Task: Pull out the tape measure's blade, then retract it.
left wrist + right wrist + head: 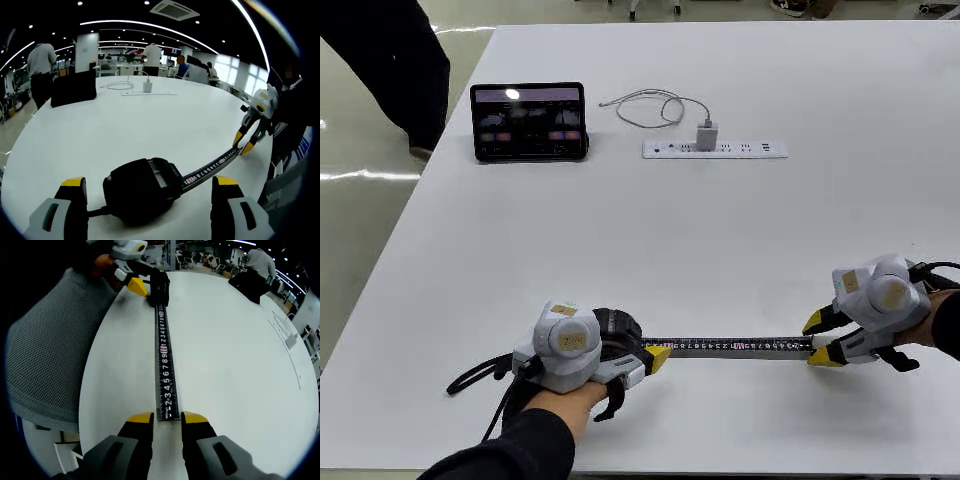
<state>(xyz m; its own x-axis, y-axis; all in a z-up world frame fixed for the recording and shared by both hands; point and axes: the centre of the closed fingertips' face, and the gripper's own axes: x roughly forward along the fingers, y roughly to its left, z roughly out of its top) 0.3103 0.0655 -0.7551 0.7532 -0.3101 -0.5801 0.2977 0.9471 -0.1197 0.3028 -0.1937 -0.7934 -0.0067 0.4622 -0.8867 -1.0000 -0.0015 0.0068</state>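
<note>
At the far left of the head view a person in dark clothes (390, 55) stands off the corner of the white table (720, 240). A tablet (528, 121) sits propped up on the far part of the table with its screen lit. Nearer, on the front left, a black cord (472, 375) loops across the tabletop behind the hand holding the left gripper (638, 340).

That gripper's jaws are spread wide. The black tape measure case (618, 330) rests on the table between them. In the left gripper view a strip of bare white shows on either side of the case, so the jaws bracket it without squeezing.

Past the case, toward the far side, a white cable (648, 104) curls round to a charger (707, 133). The charger is plugged into a flat power strip (715, 149). All three lie well apart from the tape.

The blade (730, 347) is pulled out. It lies flat, numbers up, on open tabletop and runs rightward from the case to the right gripper (820, 340).

In the right gripper view the two yellow-tipped jaws have narrowed to just outside the blade's two edges at its end — whether they actually pinch it I cannot tell. In the same view a grey mesh surface (45, 350) stands beside the table's edge.
</note>
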